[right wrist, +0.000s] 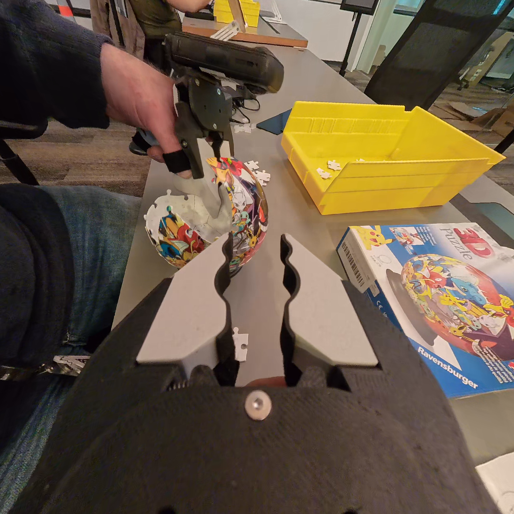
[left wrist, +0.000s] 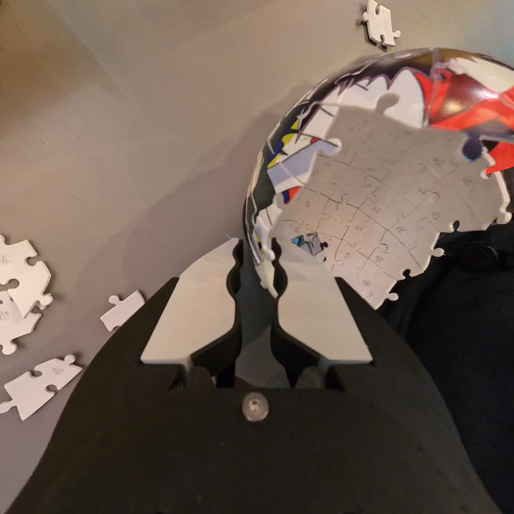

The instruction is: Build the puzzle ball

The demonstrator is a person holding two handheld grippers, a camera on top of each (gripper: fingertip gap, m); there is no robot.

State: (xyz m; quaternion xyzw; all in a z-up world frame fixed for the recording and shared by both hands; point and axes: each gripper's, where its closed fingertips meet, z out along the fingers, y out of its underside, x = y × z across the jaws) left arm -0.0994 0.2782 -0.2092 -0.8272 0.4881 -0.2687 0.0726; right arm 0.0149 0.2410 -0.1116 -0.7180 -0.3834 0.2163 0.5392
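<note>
L claw [left wrist: 257,267] is clamped on the broken rim of the half-built puzzle ball [right wrist: 244,211], one finger inside the shell, one outside, steadying it near the front edge of the grey surface [right wrist: 278,178] w/ the open side facing up and toward the person. R claw [right wrist: 254,242] is spread apart and empty, low over the surface; the ball lies ahead and to its left. Likely next pick: the loose white piece [right wrist: 239,345], seen right btwn its fingers, just below; R is clearly nearer it than L.

left tool [left wrist: 257,267]: clamped, angled down | right tool [right wrist: 254,242]: parted, empty, level
</note>
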